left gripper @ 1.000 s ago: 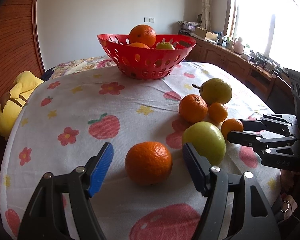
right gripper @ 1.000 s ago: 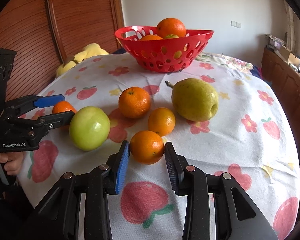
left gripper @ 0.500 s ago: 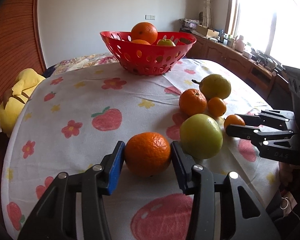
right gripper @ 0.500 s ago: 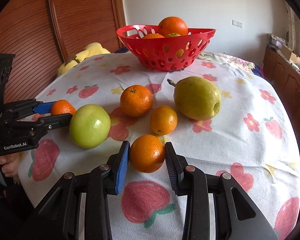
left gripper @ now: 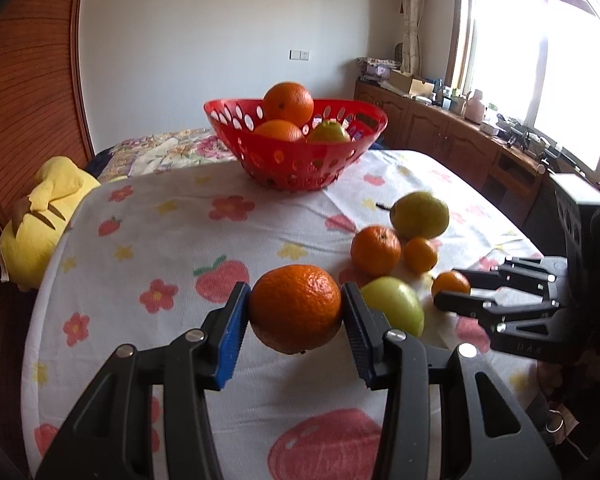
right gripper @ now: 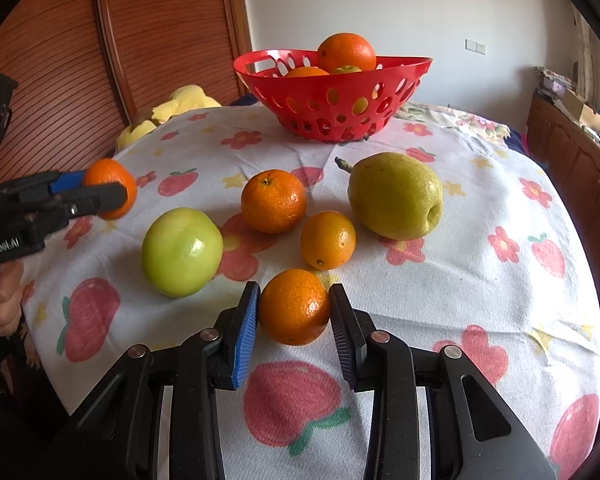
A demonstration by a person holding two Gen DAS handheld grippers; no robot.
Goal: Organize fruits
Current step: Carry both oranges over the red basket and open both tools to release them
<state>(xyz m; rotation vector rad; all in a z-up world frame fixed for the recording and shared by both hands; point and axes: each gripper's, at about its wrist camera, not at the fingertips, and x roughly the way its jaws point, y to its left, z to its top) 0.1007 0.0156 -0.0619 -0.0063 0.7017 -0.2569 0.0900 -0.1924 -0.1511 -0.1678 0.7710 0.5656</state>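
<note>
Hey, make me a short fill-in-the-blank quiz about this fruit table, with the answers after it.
1. The left gripper is shut on an ____.
2. The basket on the tablecloth is coloured ____.
3. The only fruit with a stem lying on the cloth is the ____.
4. The round fruit beside the right gripper is coloured ____.

Answers: orange; red; pear; green

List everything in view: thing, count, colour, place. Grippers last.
basket: one, red, far end of table, holding two oranges and a green fruit
pear: one, yellow-green, mid-table
green apple: one, near left
loose oranges: two, orange, beside pear
tablecloth: one, white, strawberry print
plush toy: one, yellow, off table's edge
left gripper: shut on large orange
right gripper: shut on small orange
</note>
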